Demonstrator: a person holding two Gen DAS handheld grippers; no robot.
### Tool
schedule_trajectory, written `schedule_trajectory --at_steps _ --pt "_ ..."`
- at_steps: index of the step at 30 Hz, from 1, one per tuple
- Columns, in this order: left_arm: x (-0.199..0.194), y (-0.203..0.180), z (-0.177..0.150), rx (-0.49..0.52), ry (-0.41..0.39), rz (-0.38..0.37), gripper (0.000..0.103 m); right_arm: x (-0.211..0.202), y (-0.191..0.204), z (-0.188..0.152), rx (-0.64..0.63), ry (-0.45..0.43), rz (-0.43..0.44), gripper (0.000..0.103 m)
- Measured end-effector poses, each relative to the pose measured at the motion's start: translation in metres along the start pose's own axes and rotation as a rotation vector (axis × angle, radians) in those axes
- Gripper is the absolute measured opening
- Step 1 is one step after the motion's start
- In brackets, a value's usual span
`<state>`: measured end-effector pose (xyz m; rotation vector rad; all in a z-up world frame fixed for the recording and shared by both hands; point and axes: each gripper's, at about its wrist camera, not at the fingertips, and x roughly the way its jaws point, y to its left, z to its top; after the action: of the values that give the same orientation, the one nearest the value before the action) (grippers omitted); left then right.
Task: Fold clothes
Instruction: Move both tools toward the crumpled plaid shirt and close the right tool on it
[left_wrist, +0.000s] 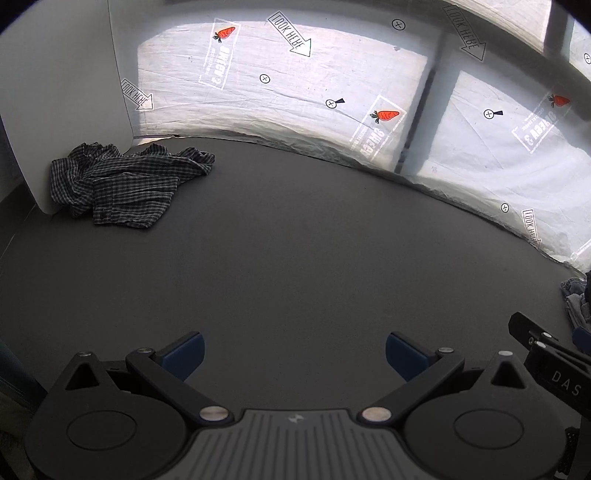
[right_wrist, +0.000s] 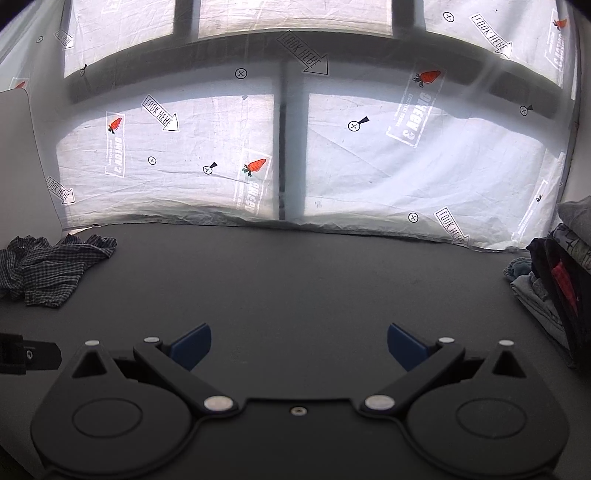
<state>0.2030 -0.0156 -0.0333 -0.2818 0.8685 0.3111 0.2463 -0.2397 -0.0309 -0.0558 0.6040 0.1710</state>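
A crumpled dark checked shirt (left_wrist: 125, 181) lies at the far left of the dark grey table (left_wrist: 295, 240), against a white board. The same checked shirt (right_wrist: 48, 266) shows at the left edge of the right wrist view. My left gripper (left_wrist: 293, 354) hovers open over bare table, well short of the shirt, nothing between its blue pads. My right gripper (right_wrist: 299, 345) is also open and empty above the table's middle. A stack of folded clothes (right_wrist: 546, 291) sits at the right edge. Part of the right gripper's body (left_wrist: 546, 354) shows in the left wrist view.
A white printed sheet (right_wrist: 332, 155) with carrots and arrows hangs along the table's far edge. A white board (left_wrist: 55, 92) stands at the far left behind the shirt. Darker and grey garments (right_wrist: 576, 229) are piled on the right, partly cut off.
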Motion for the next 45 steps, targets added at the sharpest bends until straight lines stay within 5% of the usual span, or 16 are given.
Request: schedule_trajectory --at_steps 7,11,18,26,33,38,41,42,43,45 --pt "0.038 0.038 0.041 -0.063 0.019 -0.037 0.103 0.051 0.046 0.014 -0.069 0.062 0.104 0.103" --pt "0.076 0.074 0.07 -0.105 0.025 -0.031 0.103 0.089 0.085 0.028 -0.083 0.075 0.092 0.103" --pt "0.155 0.154 0.124 -0.229 0.089 0.069 0.103 0.169 0.175 0.063 -0.165 0.089 0.092 0.103" --pt "0.255 0.268 0.18 -0.381 0.124 0.297 0.103 0.277 0.299 0.086 -0.381 0.124 0.204 0.096" --pt "0.308 0.345 0.21 -0.451 0.109 0.448 0.103 0.356 0.402 0.1 -0.61 0.038 0.424 0.064" --pt "0.315 0.368 0.207 -0.479 0.099 0.416 0.103 0.393 0.474 0.102 -0.824 -0.063 0.612 0.064" --pt "0.312 0.363 0.203 -0.46 0.093 0.423 0.103 0.411 0.498 0.094 -0.902 -0.044 0.676 0.061" --pt "0.311 0.36 0.203 -0.442 0.096 0.439 0.103 0.416 0.504 0.091 -0.919 -0.031 0.682 0.055" --pt "0.31 0.356 0.203 -0.422 0.098 0.459 0.103 0.417 0.504 0.09 -0.914 -0.025 0.68 0.032" --pt "0.308 0.35 0.203 -0.392 0.105 0.486 0.103 0.415 0.502 0.09 -0.881 -0.021 0.668 0.015"
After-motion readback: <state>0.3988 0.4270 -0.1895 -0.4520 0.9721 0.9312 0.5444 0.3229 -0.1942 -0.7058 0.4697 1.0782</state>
